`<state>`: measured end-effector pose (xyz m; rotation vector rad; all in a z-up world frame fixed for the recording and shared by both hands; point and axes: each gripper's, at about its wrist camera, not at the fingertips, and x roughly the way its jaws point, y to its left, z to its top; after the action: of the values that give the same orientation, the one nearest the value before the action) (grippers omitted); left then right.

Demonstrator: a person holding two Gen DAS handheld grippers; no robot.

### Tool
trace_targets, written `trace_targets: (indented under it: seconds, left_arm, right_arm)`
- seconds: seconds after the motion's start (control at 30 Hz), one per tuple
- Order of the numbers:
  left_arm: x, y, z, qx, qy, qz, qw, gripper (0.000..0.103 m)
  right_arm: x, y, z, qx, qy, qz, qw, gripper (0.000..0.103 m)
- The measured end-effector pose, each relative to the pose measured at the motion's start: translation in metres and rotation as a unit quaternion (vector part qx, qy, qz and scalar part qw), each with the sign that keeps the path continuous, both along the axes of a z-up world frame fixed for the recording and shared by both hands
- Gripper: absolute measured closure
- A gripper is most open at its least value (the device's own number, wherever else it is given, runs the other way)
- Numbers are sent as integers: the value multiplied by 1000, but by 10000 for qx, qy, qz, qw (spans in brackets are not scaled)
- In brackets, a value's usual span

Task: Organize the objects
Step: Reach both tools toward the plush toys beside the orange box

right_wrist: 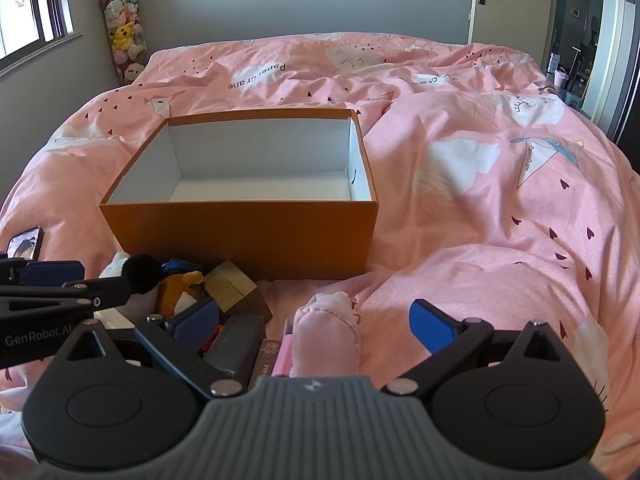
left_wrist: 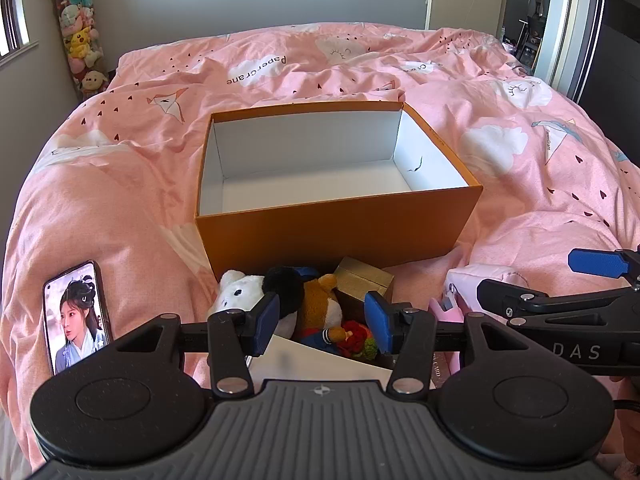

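An open orange box (left_wrist: 340,232) (right_wrist: 240,236) with a bare white inside sits on the pink duvet. In front of it lies a pile: a white plush (left_wrist: 236,288), a brown plush with a black pom-pom (left_wrist: 320,304) (right_wrist: 176,284), a gold box (left_wrist: 362,280) (right_wrist: 230,280) and a red-and-green item (left_wrist: 358,336). My left gripper (left_wrist: 322,320) (right_wrist: 92,278) hovers over the pile, half open, with the brown plush showing between its blue pads (left_wrist: 266,318); they do not press on it. My right gripper (right_wrist: 316,324) (left_wrist: 528,276) stands wide open around a pink plush pouch (right_wrist: 328,332) (left_wrist: 480,276) without touching it.
A phone (left_wrist: 76,316) (right_wrist: 26,246) with a lit screen lies on the duvet to the left. A white flat box (left_wrist: 320,360) and a dark grey box (right_wrist: 240,344) lie under the pile. Stuffed toys hang in the far left corner (right_wrist: 120,32); a door stands at the far right.
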<state>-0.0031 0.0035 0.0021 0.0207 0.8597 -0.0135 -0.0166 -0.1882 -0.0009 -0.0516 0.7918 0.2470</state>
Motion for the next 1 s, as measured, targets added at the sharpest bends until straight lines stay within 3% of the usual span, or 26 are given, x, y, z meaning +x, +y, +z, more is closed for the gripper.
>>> trace_targets:
  seconds: [0.6,0.83,1.0]
  left_arm:
    - [-3,3,-5,-11,53,-19,10000,44]
    - [0,17,-7,-186,310,-70,9993,44]
    - [7,39,-10,-467,684,-27,9966,54]
  right_arm:
    - [2,0,-3,4,44,11,10000,2]
    - [5,0,-8,115,176,87,9997,2]
    - [10,6,-10,159,204,355,9990,21]
